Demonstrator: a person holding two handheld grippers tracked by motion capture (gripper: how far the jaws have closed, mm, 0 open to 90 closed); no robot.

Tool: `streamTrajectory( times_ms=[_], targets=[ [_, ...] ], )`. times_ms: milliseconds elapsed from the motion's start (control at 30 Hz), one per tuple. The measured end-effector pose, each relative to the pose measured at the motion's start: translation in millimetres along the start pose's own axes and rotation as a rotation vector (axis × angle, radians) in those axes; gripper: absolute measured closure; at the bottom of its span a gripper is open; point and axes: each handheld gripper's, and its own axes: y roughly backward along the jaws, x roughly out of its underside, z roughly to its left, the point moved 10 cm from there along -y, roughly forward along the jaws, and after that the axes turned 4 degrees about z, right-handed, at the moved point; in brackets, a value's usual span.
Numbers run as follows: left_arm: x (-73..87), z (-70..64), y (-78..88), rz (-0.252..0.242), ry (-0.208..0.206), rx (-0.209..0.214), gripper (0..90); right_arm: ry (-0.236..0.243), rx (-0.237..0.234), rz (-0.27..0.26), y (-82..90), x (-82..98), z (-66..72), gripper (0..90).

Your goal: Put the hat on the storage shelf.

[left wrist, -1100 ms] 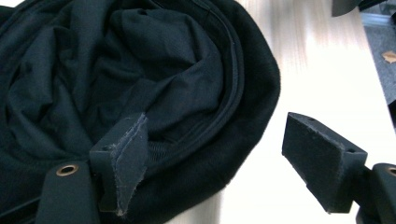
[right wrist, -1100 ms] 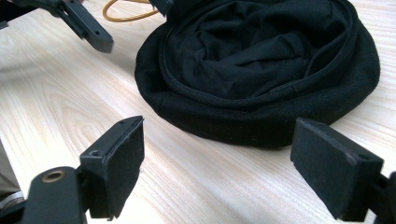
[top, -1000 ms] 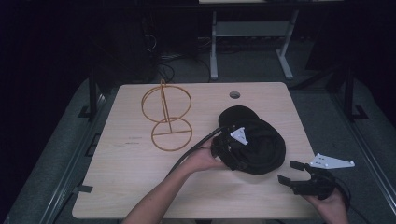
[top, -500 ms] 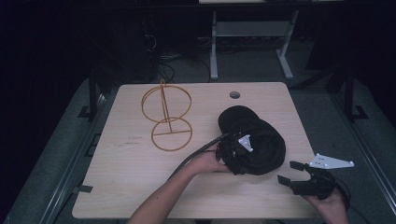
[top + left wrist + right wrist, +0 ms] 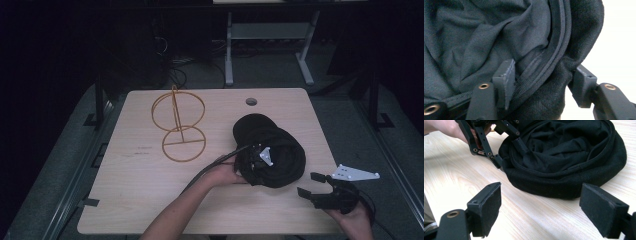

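Wire stand [image 5: 178, 127], gold, upright on my tabletop [image 5: 130, 190], left of centre. Black hat [image 5: 272, 150] lies right of centre, opening up. My left tool [image 5: 544, 82] straddles its near rim, one jaw inside, one outside, not closed. My right tool [image 5: 540, 207] gapes wide, empty, just beside the hat.

Both forearms are bare, with no sleeve in the high view. The left gripper [image 5: 544, 80] is black, its two jaws ending in square matte blocks on arms set with brass-ringed holes; a dark cable [image 5: 210, 167] trails from it and a small grey three-cornered plate [image 5: 265, 156] sits on top. The right gripper [image 5: 541, 212] is also black, with broad pads [image 5: 489, 207] faced in a felt-like layer, a brass-ringed hole in one jaw arm, and a larger pale grey plate [image 5: 355, 173] with small holes.
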Motion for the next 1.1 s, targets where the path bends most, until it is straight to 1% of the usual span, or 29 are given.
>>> streamTrajectory(
  times_ms=[100,167,233,400,600,700,767,933,1000,1067,1100],
  targets=[
    [0.3,0.7,-0.5,-0.008,0.007,0.006,47.8,0.001,-0.001,0.001,-0.3,0.0,0.4,17.4],
    [0.3,0.4,-1.2,-0.016,0.013,0.018,50.4,0.000,-0.002,0.001,-0.6,-0.1,0.6,17.3],
    [0.4,0.0,-0.9,-0.015,0.009,0.020,51.8,-0.002,-0.001,0.000,-0.8,-0.2,0.7,17.3],
    [0.3,-0.8,-0.9,-0.015,0.012,0.039,57.0,-0.002,0.000,-0.003,-0.8,-0.3,0.1,17.3],
    [-0.9,-3.4,-0.3,0.003,0.002,0.047,63.5,-0.001,0.002,-0.009,0.1,-1.0,-0.5,17.3],
    [-2.6,-6.0,-0.6,0.003,-0.001,0.047,66.7,-0.003,0.002,-0.001,-1.3,0.1,-0.4,17.3],
    [-3.4,-7.8,-0.3,0.008,-0.014,0.048,68.7,-0.006,0.002,0.000,-2.3,0.4,0.0,17.3],
    [-7.7,-13.4,-0.1,-0.002,-0.028,0.062,73.2,-0.011,0.004,0.000,-3.5,-0.1,0.8,17.2],
    [-10.8,-16.6,0.2,-0.012,-0.027,0.076,74.7,-0.012,0.008,0.000,-3.9,0.3,0.3,17.2],
    [-14.6,-19.9,1.9,-0.032,-0.024,0.100,77.3,-0.010,0.010,-0.002,-3.6,0.3,-0.2,17.2],
    [-16.3,-21.4,2.1,-0.037,-0.029,0.103,78.2,-0.010,0.011,-0.004,-3.3,0.2,-0.5,17.2]
  ],
)
